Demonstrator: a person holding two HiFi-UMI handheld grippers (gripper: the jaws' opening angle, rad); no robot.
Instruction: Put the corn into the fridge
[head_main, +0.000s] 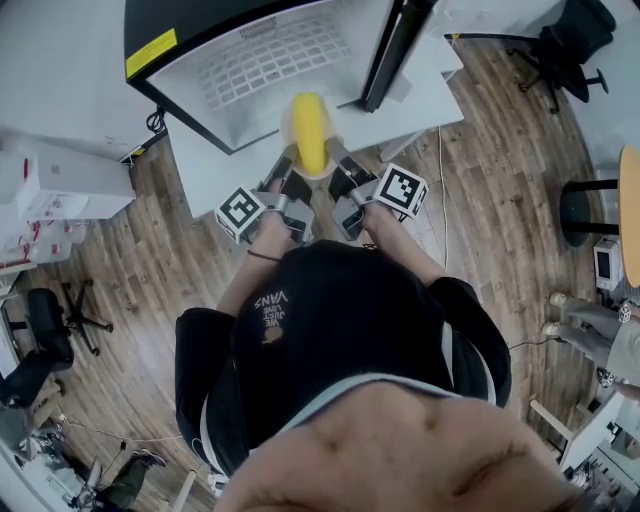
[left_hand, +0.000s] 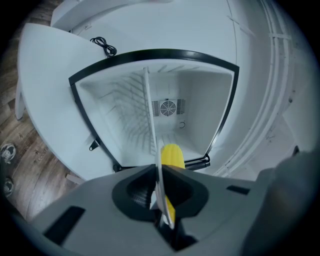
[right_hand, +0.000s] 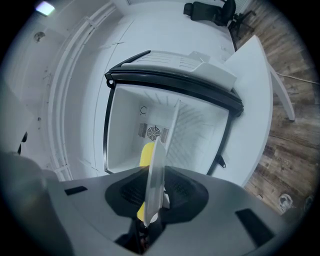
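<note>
While left gripper (head_main: 287, 162) and right gripper (head_main: 336, 158) each pinch opposite rims of pale plate (head_main: 286, 130), corn (head_main: 309, 135) lies on plate, upper centre of frame, just before open fridge (head_main: 262, 60), jaws pressed onto plate edge.

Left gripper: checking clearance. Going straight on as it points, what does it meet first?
Probably the back wall of the fridge, near the fan: the opening looks free. The shelf edge lies close beside that line, though, and depth is unclear.
</note>
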